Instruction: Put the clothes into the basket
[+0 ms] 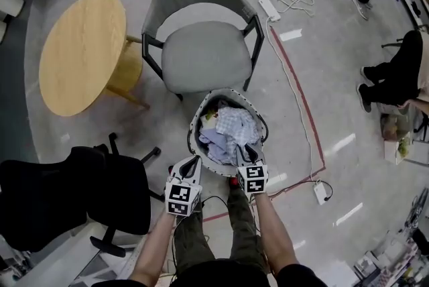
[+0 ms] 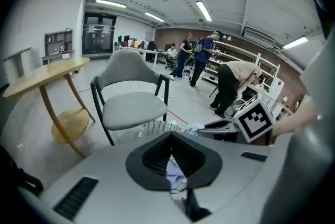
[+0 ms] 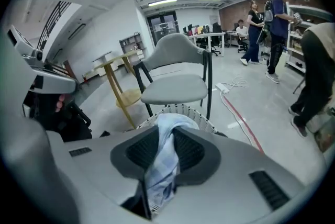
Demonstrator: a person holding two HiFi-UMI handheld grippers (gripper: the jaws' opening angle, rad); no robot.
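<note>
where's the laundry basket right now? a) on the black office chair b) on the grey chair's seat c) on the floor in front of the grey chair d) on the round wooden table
c: the basket stands on the floor, right in front of the grey chair.

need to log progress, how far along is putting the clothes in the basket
Done: a pile of clothes already fills the basket. In hand: the left gripper pinches pale cloth, the right gripper checked cloth, both at its near rim. Left: letting go; no other clothes show outside it.
</note>
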